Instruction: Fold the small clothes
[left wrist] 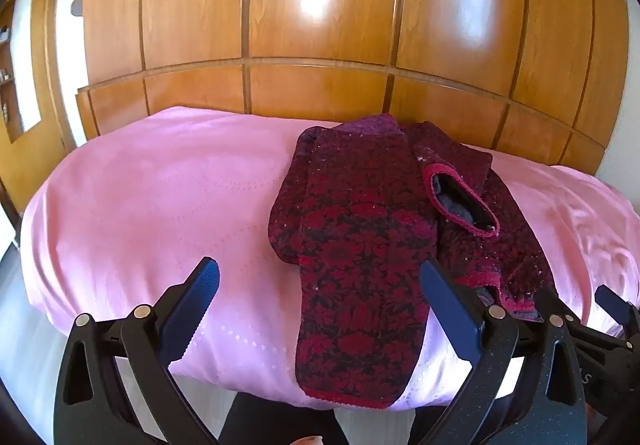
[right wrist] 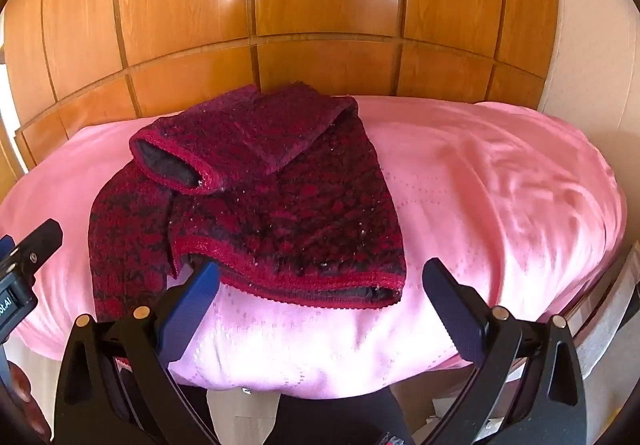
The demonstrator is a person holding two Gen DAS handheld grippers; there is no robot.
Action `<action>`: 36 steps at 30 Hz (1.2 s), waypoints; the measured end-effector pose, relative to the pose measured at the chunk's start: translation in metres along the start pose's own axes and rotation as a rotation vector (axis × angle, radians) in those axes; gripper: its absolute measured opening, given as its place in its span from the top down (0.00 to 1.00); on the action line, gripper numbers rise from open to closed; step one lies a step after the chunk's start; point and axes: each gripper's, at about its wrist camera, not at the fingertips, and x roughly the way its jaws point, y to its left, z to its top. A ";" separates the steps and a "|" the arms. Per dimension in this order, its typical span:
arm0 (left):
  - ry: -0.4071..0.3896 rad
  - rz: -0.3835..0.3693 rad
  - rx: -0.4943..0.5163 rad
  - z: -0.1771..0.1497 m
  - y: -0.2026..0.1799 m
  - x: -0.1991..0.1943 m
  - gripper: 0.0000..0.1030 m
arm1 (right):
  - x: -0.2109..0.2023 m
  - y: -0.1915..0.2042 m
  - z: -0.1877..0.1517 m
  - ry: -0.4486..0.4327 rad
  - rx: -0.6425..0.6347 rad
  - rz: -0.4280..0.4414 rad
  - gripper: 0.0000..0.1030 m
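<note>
A small dark-red patterned knit sweater (left wrist: 360,229) lies on a pink bedspread (left wrist: 160,205). One sleeve stretches toward the bed's near edge; the other is folded across the body, its cuff (right wrist: 176,169) showing a dark lining. My left gripper (left wrist: 320,277) hovers open above the long sleeve, fingers apart on either side and nothing between the pads. My right gripper (right wrist: 320,277) hangs open just in front of the sweater (right wrist: 280,205) hem, holding nothing. The right gripper's tip shows at the left view's right edge (left wrist: 612,305).
A tall glossy wooden wardrobe (left wrist: 320,25) rises behind the bed. The pink bedspread (right wrist: 500,185) spreads to the right of the sweater. A person's dark-clothed legs (right wrist: 340,421) stand at the bed's near edge. Pale floor (left wrist: 24,345) shows at the left.
</note>
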 end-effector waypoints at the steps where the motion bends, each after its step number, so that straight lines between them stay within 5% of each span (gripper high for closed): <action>1: 0.002 0.002 -0.005 0.000 0.001 0.000 0.04 | 0.000 0.000 0.000 0.002 -0.001 0.006 0.02; 36: -0.004 -0.020 0.031 0.002 -0.005 0.000 0.04 | 0.007 0.002 0.002 -0.023 -0.027 0.016 0.02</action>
